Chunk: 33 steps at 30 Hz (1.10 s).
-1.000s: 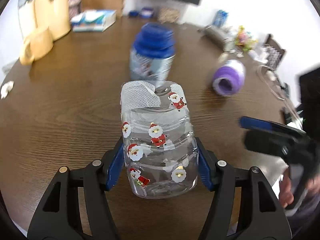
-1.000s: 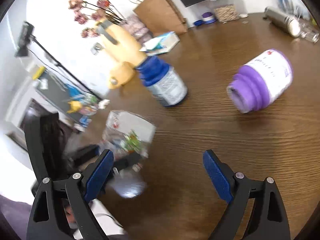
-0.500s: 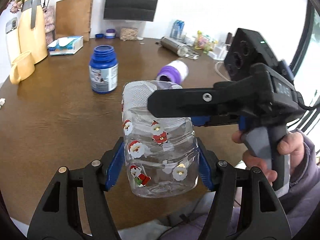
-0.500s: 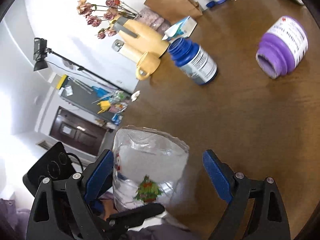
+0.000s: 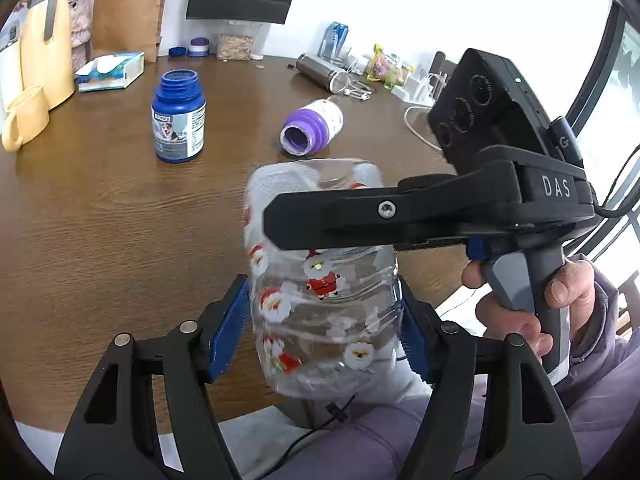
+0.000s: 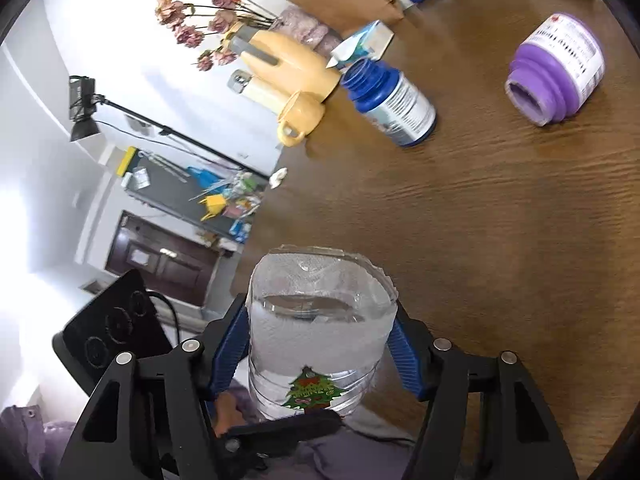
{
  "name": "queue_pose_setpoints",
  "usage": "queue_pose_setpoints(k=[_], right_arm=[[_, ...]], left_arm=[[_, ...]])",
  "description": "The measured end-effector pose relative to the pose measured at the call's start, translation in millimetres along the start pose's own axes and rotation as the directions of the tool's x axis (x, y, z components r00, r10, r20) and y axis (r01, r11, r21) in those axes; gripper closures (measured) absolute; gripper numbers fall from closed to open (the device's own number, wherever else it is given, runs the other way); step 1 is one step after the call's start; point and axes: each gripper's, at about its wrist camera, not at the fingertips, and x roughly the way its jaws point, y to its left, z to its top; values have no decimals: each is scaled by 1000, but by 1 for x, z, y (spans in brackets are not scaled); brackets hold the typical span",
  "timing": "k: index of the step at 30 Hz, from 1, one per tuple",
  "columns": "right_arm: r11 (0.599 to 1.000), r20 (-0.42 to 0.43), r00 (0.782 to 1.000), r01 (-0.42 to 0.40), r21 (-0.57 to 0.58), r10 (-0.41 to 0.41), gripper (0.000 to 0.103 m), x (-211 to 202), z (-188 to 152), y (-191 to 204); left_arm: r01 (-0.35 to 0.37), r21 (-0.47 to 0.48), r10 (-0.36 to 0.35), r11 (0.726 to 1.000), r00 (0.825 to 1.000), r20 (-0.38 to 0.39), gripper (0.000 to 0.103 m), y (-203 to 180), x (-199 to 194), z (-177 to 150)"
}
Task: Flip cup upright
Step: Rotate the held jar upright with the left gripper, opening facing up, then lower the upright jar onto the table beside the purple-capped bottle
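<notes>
Both tools clamp the ribbed clear plastic cup.

Left wrist view: cup at centre-bottom of the frame, between the left gripper jaws, off the table, over its near edge. Right gripper crosses in front of the cup from the right of the frame. Bottle stands on the table upper left of the cup; jar lies on its side right of the bottle, mouth toward the camera. Mug at left edge, jug just behind it. Tissue box behind the bottle, paper bag behind that. Flask lies upper right.

Right wrist view: cup sits between the right gripper jaws, bottom centre.
</notes>
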Motion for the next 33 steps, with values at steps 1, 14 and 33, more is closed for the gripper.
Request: queue_pose_setpoints(k=[1, 14, 33], right_arm=[[1000, 0, 1000, -1, 3, 1, 34, 0, 3, -2], [993, 0, 997, 81, -81, -82, 31, -11, 51, -6], [897, 208, 917, 383, -222, -340, 35, -33, 138, 11]], left_arm=[[1, 0, -1, 1000, 1000, -2, 38, 2, 1, 2], [45, 62, -43, 997, 998, -36, 41, 20, 33, 40], [-9, 74, 11, 997, 1000, -28, 34, 44, 74, 132]])
